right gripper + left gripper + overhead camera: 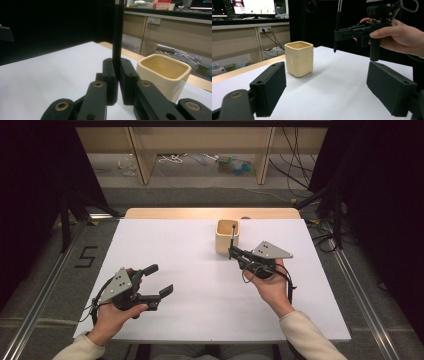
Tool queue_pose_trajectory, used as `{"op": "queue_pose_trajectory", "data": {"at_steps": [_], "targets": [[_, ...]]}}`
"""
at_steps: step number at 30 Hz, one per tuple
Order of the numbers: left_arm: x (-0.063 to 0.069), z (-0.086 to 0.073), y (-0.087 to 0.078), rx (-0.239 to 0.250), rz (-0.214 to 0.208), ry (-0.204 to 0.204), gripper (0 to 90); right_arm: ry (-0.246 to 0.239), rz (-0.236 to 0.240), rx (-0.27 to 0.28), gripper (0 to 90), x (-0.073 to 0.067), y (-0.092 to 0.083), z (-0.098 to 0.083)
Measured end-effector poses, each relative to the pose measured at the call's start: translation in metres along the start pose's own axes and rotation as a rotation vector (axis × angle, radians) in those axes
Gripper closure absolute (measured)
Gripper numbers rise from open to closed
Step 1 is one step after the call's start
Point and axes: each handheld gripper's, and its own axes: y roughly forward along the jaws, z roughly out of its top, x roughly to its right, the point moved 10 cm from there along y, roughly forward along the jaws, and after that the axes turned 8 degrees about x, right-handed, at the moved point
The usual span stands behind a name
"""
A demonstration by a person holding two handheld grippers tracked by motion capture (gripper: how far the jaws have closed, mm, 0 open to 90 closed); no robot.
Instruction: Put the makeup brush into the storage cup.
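Observation:
A cream square cup [227, 236] stands upright at the far middle of the white table [200, 315]. My right gripper [233, 253] hovers just in front of it, shut on a thin black pen [233, 234] that stands upright between the pads. In the right gripper view the pen [118, 35] rises from the closed jaws [118, 75], with the cup [163, 75] just to the right. My left gripper [161, 279] rests low at the near left, open and with nothing in it. Its view looks past the open jaws [327, 82] at the cup [299, 58], the pen [337, 25] and the right gripper [343, 33].
A wooden strip [210, 213] runs along the table's far edge. Beyond it are a wooden shelf frame [142, 155] and loose cables [295, 175] on the floor. Dark curtains hang on both sides. A monitor [253, 6] sits on a desk in the left gripper view.

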Motion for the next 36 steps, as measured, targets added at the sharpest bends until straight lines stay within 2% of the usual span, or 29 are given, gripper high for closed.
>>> {"op": "queue_pose_trajectory", "data": {"at_steps": [4, 5, 7, 11, 18, 36], "targets": [[0.0, 0.0, 0.0, 0.002, 0.0, -0.003, 15.8, -0.001, -0.006, 0.003, 84.4, 0.002, 0.002, 0.002], [0.0, 0.0, 0.0, 0.001, 0.001, -0.005, 15.8, 0.014, 0.006, -0.019, 84.4, 0.001, 0.002, 0.0], [0.0, 0.0, 0.0, 0.0, 0.001, -0.004, 15.8, 0.0, -0.003, -0.003, 84.4, 0.003, 0.003, 0.001], [0.0, 0.0, 0.0, 0.0, 0.001, -0.003, 15.8, 0.001, -0.007, -0.011, 84.4, 0.005, 0.004, 0.001], [-0.001, -0.001, 0.001, 0.0, 0.003, 0.001, 15.9, 0.004, -0.014, 0.01, 84.4, 0.008, 0.007, 0.004], [-0.001, 0.0, 0.0, 0.003, 0.007, 0.0, 15.9, 0.01, -0.021, -0.012, 84.4, 0.013, 0.011, 0.001]]}}
